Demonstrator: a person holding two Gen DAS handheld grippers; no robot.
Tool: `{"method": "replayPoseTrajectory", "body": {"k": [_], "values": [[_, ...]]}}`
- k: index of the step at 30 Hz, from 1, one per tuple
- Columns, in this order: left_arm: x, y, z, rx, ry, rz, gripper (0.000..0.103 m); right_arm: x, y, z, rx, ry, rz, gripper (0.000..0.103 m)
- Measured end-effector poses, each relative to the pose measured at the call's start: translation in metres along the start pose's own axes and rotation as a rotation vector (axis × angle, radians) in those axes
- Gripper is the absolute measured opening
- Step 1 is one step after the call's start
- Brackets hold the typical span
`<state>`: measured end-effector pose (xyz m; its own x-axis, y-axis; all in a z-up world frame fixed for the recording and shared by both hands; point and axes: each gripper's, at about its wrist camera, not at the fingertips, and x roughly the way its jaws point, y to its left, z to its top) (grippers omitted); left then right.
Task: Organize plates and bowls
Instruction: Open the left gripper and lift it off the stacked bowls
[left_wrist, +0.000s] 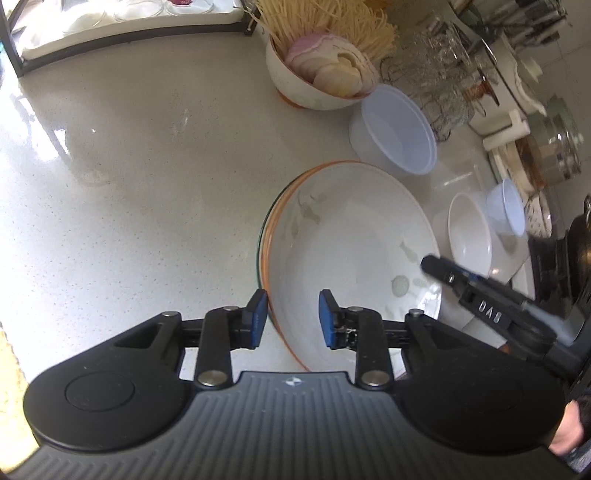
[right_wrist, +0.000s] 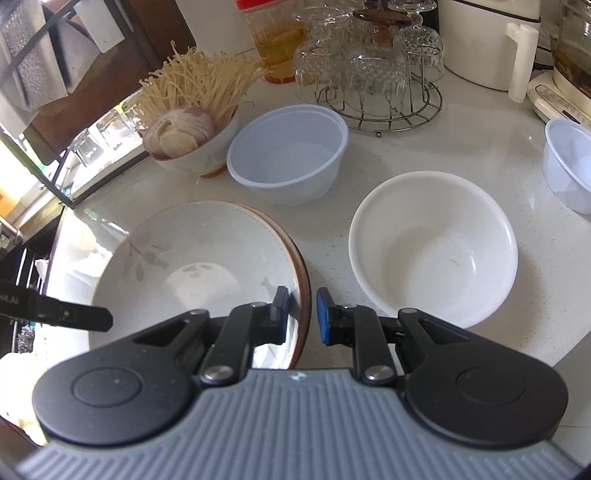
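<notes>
Porcelain, leaf-printed plates with orange rims (right_wrist: 192, 254) sit stacked mid-frame; my right gripper (right_wrist: 301, 314) straddles their edge, barely spread (not yet pinching), my left gripper (left_wrist: 291, 319) gapes. I should squeeze squarely, lift level.

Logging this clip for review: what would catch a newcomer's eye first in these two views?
The stack of floral plates on the white counter, with the left claw and right claw each open astride opposite rims. Behind it, a bowl of noodles and sliced onion beside an empty plastic tub; a plain white bowl sits to the right.
</notes>
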<state>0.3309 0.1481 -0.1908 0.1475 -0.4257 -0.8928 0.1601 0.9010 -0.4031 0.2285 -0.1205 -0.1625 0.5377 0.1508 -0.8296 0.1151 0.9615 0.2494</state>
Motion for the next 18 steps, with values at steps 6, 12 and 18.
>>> {"method": "replayPoseTrajectory", "body": {"k": [6,12,18], "values": [[-0.001,0.002,0.0,-0.002,0.005,-0.009,0.034,0.002,0.0,0.0,0.013,-0.002,-0.006,0.02],[-0.006,-0.005,0.001,0.014,-0.034,0.009,0.034,-0.001,0.001,0.003,0.03,-0.009,-0.023,0.02],[-0.03,-0.018,0.007,0.063,-0.154,0.046,0.037,-0.025,0.001,0.01,0.062,-0.077,-0.033,0.019]]}}
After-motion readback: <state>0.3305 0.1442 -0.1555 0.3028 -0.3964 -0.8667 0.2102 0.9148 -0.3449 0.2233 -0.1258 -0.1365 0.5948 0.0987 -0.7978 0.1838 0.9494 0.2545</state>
